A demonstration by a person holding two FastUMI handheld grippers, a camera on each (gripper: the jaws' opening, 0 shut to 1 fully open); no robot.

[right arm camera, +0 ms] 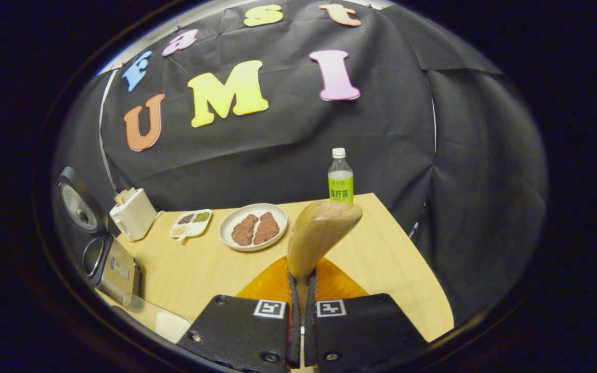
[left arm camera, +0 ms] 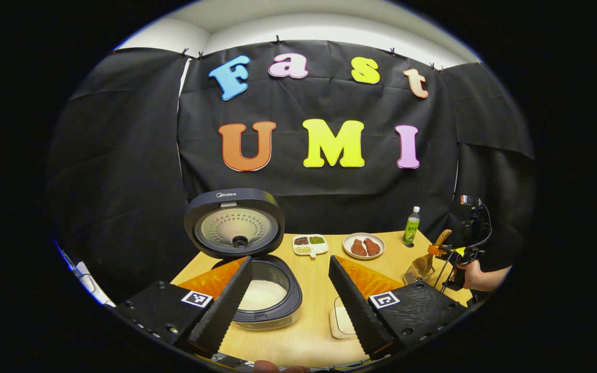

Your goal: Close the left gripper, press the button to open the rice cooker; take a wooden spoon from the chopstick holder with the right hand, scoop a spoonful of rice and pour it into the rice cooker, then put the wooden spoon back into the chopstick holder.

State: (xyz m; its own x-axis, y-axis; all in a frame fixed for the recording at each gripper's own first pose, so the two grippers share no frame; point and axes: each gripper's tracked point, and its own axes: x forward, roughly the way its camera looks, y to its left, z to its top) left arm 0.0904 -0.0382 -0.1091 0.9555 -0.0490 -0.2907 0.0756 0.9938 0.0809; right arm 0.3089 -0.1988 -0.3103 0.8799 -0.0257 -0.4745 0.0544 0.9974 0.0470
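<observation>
Your left gripper [left arm camera: 289, 298]: fingers apart, holding nothing, over the table's [left arm camera: 319, 336] near edge before the open rice cooker [left arm camera: 257, 269]. Your right gripper [right arm camera: 301, 316]: clamped on the wooden spoon [right arm camera: 319, 235] handle, above the table's right side.

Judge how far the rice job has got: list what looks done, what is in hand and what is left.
Done: the cooker lid is up, with rice inside the pot. In hand: the right tongs grip the spoon above the table. Left: returning the spoon to the holder; whether it has poured cannot be told.
</observation>
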